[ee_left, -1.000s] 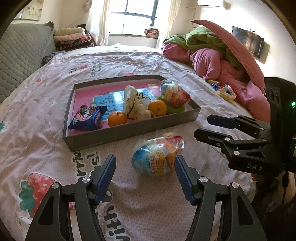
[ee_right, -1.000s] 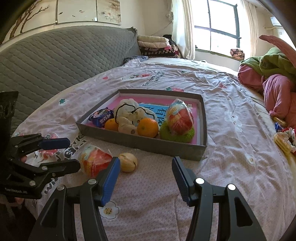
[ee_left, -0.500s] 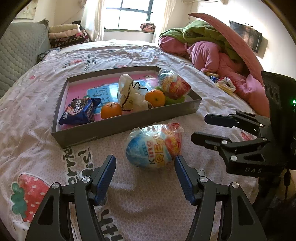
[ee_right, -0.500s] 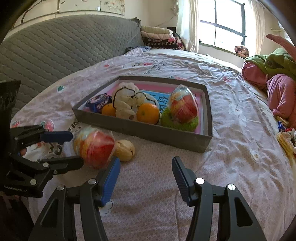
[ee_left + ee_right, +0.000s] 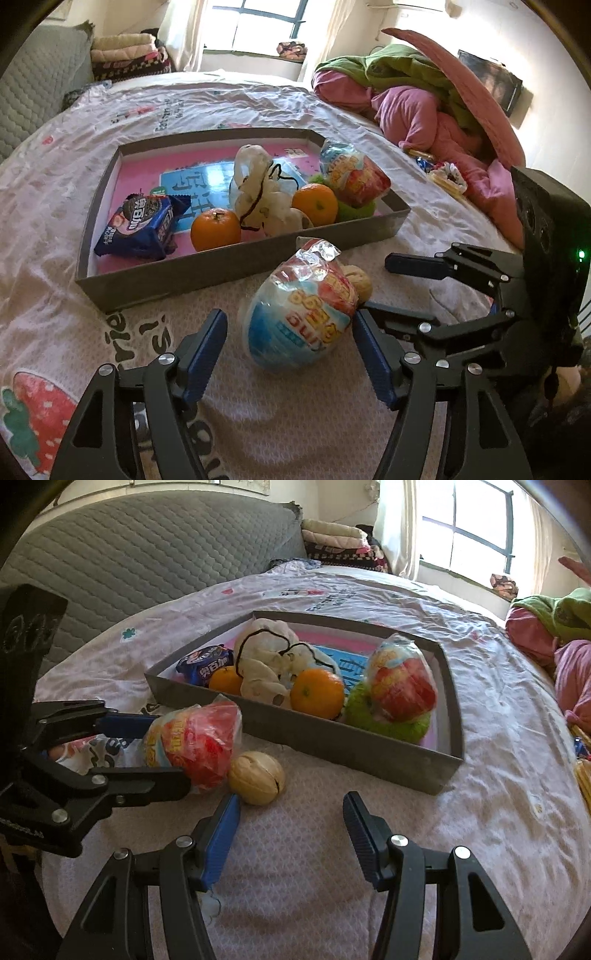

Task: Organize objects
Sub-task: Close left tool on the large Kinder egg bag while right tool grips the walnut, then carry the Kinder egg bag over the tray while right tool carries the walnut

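Note:
A wrapped toy egg [image 5: 301,314] lies on the bed sheet just in front of the grey tray [image 5: 229,267]. My left gripper [image 5: 290,354] is open with its jaws on either side of the egg; it also shows in the right wrist view [image 5: 147,749] around the egg [image 5: 195,744]. A beige walnut [image 5: 256,782] lies right beside the egg. My right gripper [image 5: 290,836] is open and empty, just short of the walnut. The tray holds two oranges [image 5: 216,229], a blue cookie pack [image 5: 142,227], a white cloth bag [image 5: 258,192] and a second wrapped egg [image 5: 352,177] on a green ring.
A pile of pink and green bedding [image 5: 424,96] lies at the right of the bed. A grey quilted headboard [image 5: 147,554] stands at the left. Small snack packs [image 5: 447,177] lie near the bedding. Folded blankets [image 5: 125,55] sit by the window.
My left gripper has moved forward so the toy egg now sits between its jaws. The right gripper has moved closer to the walnut and the tray.

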`<state>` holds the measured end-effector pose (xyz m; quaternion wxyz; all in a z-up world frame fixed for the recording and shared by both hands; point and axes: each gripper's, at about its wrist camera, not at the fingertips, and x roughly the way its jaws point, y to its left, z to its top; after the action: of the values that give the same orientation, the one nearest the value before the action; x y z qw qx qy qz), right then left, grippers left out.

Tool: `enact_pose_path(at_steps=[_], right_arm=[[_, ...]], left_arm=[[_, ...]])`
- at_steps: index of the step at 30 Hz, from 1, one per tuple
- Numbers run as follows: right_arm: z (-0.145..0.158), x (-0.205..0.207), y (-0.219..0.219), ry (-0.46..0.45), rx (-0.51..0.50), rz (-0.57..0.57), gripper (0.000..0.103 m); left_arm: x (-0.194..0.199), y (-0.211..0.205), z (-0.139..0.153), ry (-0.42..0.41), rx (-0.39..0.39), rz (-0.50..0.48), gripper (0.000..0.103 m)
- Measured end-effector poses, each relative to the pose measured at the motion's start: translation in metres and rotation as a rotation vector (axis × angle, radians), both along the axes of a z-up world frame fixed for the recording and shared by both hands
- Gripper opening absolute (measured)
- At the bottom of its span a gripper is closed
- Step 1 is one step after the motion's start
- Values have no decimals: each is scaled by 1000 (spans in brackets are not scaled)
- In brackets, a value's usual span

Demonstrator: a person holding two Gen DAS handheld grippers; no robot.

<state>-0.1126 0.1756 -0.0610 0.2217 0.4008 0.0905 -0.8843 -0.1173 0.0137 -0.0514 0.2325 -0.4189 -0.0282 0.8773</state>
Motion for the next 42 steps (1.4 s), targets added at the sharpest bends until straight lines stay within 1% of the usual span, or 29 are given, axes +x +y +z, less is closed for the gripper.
enact_pose_path(at_steps=[7,12,15,17,18,19,22,32,35,38,42], right_arm=[[-2,-8,-8,1,-1,35,58],[-2,-15,-13,4,0,63,57],[-4,-18,-16,-1,4,79,50],[-4,-19,-18,-2,-2,94,41],[-4,-20,-19,-5,-7,102,38],[-4,-19,-19,-6,-11,108,33],[-5,-19,-20,-4,-15,112,33],[6,-14,-12,31,-58,95,33],[10,-13,-11,46,-64,89,33],[14,-11,-10,62,-71,77,33],[21,-10,-7,88,-86,61,33]], left_arm=[[-10,-1,-7,-19,14,6,72],[-17,-4,-9,-29,52,13,72],[-19,-3,-9,-31,53,14,72],[-20,-4,-10,-34,57,13,70],[-20,-4,-10,-34,58,13,67],[-21,-3,-10,-35,57,13,63],[-22,-2,-12,-35,50,14,55],[-17,-4,-3,8,42,41,54],[-15,-4,3,31,30,52,54],[-11,-3,10,74,0,69,54],[-9,-6,20,111,-14,92,54]])
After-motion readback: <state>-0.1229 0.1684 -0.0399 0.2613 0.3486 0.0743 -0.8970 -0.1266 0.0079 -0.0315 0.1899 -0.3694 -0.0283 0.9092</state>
